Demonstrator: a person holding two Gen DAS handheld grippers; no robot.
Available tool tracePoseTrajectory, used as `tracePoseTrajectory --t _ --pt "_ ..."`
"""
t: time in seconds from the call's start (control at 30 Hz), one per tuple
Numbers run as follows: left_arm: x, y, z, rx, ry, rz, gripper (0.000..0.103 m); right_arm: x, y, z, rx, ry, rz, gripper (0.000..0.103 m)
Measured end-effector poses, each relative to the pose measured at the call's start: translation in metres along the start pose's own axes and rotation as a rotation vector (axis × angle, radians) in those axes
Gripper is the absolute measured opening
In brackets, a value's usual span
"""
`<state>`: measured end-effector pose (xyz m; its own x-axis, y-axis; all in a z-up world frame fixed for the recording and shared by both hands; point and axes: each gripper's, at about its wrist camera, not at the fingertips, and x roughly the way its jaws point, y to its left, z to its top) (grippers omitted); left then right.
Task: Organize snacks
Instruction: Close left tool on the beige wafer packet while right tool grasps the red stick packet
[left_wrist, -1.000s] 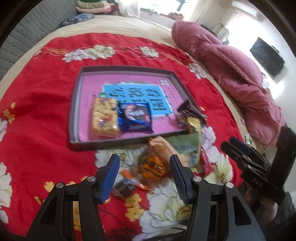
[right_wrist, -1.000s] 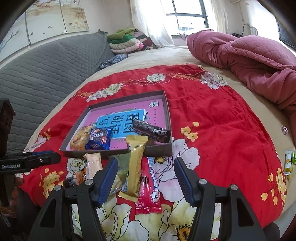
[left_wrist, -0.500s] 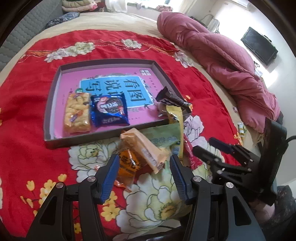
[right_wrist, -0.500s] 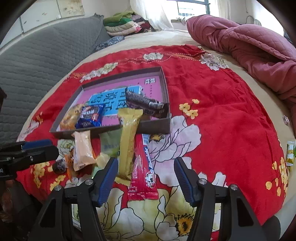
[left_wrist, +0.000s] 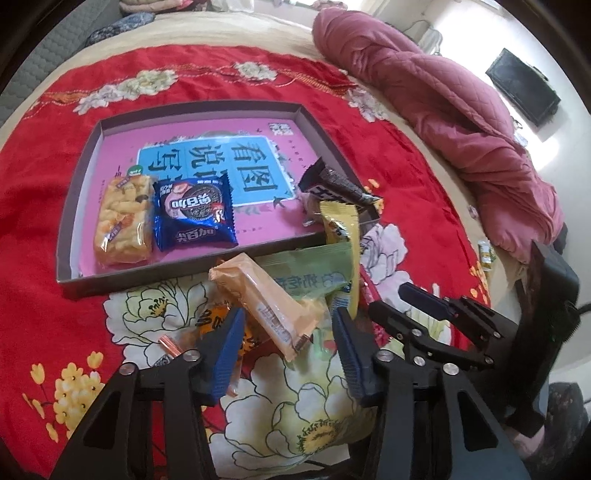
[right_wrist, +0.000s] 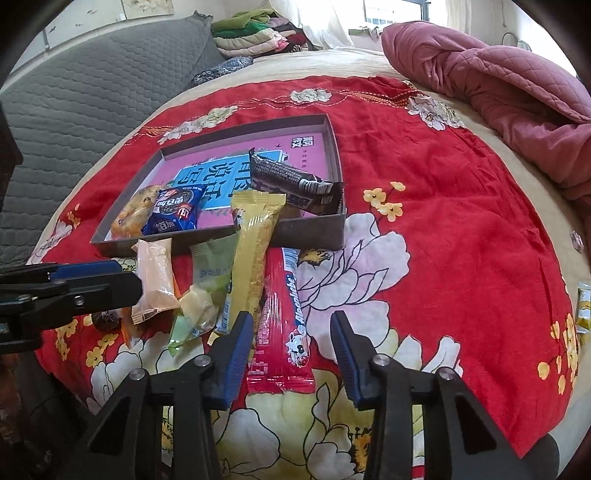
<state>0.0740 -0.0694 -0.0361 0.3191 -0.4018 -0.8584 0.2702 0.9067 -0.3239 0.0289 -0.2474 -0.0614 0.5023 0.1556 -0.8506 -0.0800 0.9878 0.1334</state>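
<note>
A grey tray with a pink floor (left_wrist: 88, 155) (right_wrist: 334, 144) lies on the red floral bedspread. It holds a yellow cracker pack (left_wrist: 123, 221), a blue cookie pack (left_wrist: 194, 214) (right_wrist: 173, 216) and a dark chocolate bar (left_wrist: 336, 184) (right_wrist: 284, 177) leaning on its near corner. In front lie a peach wafer pack (left_wrist: 266, 299) (right_wrist: 155, 277), a green pack (left_wrist: 314, 277), a yellow stick pack (right_wrist: 258, 251) and a red stick pack (right_wrist: 280, 317). My left gripper (left_wrist: 286, 347) is open around the peach pack's end. My right gripper (right_wrist: 291, 350) is open over the red pack.
A crumpled maroon quilt (left_wrist: 443, 110) (right_wrist: 498, 81) lies at the far right of the bed. A grey padded headboard (right_wrist: 92, 92) and folded clothes (right_wrist: 258, 33) stand at the back. A small yellow packet (right_wrist: 583, 306) lies near the bed's right edge.
Both grippers have moved forward and down toward the loose snacks. The left one now straddles the peach pack and the right one the red stick pack. Both stayed open.
</note>
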Motion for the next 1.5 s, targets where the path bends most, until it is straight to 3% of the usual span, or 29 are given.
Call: tracePoseTrajectory --t 0.27,0.67,0.8,0.87,1.3,1.5 --pt "0.020 -0.001 0.010 -0.041 0.054 0.040 0.045 0.010 0.002 0.001 -0.021 0.021 -0.003 0.043" --pt "0.039 -0.005 0.022 -0.043 0.084 0.099 0.045 0.031 0.012 0.004 -0.098 0.046 -0.040 0.032" --pt "0.042 -0.002 0.023 -0.046 0.086 0.105 0.041 0.037 0.016 0.006 -0.119 0.048 -0.039 0.027" --pt "0.042 -0.001 0.022 -0.034 0.083 0.122 0.033 0.038 0.015 0.007 -0.117 0.049 -0.029 0.026" --pt "0.029 0.016 0.017 -0.053 0.057 0.073 0.024 0.032 0.005 0.007 -0.067 0.039 0.012 0.021" --pt "0.017 0.025 0.014 -0.069 0.037 0.051 0.024 0.026 -0.013 0.007 0.014 0.026 0.023 0.020"
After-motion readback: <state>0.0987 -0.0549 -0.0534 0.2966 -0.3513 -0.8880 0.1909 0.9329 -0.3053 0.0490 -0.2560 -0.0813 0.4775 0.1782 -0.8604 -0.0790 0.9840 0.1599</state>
